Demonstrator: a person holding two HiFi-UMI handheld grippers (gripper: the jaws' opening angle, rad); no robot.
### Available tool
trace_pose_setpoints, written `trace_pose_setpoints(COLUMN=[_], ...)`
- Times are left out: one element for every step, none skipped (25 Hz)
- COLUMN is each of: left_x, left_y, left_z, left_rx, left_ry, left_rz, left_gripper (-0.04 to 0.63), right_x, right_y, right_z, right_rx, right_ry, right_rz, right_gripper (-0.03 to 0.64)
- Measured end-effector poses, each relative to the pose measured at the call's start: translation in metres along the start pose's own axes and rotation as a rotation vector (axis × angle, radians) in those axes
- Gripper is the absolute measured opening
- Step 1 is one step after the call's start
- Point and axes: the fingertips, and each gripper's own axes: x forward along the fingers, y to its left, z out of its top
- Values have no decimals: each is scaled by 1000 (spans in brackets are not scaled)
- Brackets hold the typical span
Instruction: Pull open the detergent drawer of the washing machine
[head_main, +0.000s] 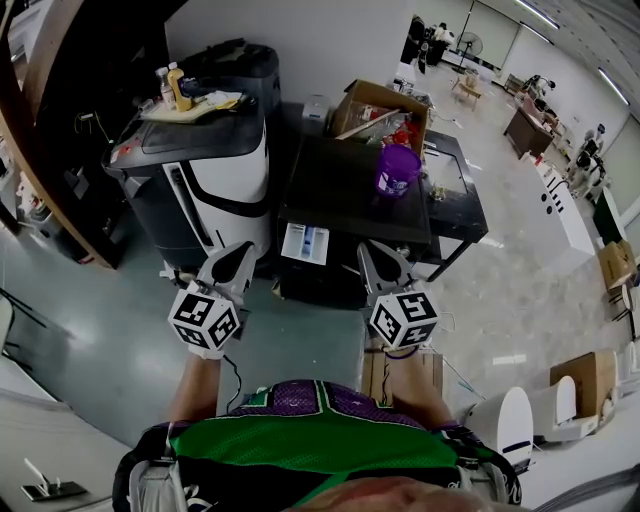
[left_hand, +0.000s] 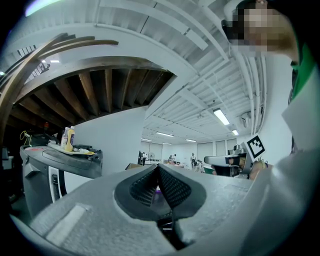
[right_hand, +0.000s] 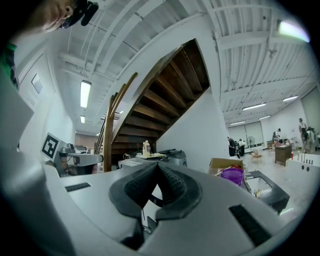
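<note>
A purple bucket (head_main: 398, 168) stands upright on a dark flat top, just in front of an open cardboard box (head_main: 375, 105) filled with mixed items. To the left, a yellow bottle (head_main: 178, 87) stands upright on a tray (head_main: 190, 108) beside a second, paler bottle. A wooden staircase (right_hand: 155, 95) rises at the left of the room, with its dark underside exposed. A pedestal fan (head_main: 468, 45) stands at the far end of the hall. A wooden desk (head_main: 525, 130) stands near the right wall. A second cardboard box (head_main: 590, 375) lies on the floor at the right. Strip lights (right_hand: 85, 93) are mounted on the ceiling.
</note>
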Motion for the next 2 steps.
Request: trace_pose_setpoints(left_x=[-1,-2], left_y=[1,2], left_z=[-1,-2], left_rx=[-2,-4], left_ry=[0,-1], left_rz=[2,3], left_gripper=[15,17], right_x=[1,2], right_y=[1,2], right_z=[-1,-2], right_rx=[-1,-2], right_ry=[1,2], right_rz=[0,0], right_gripper=[2,2])
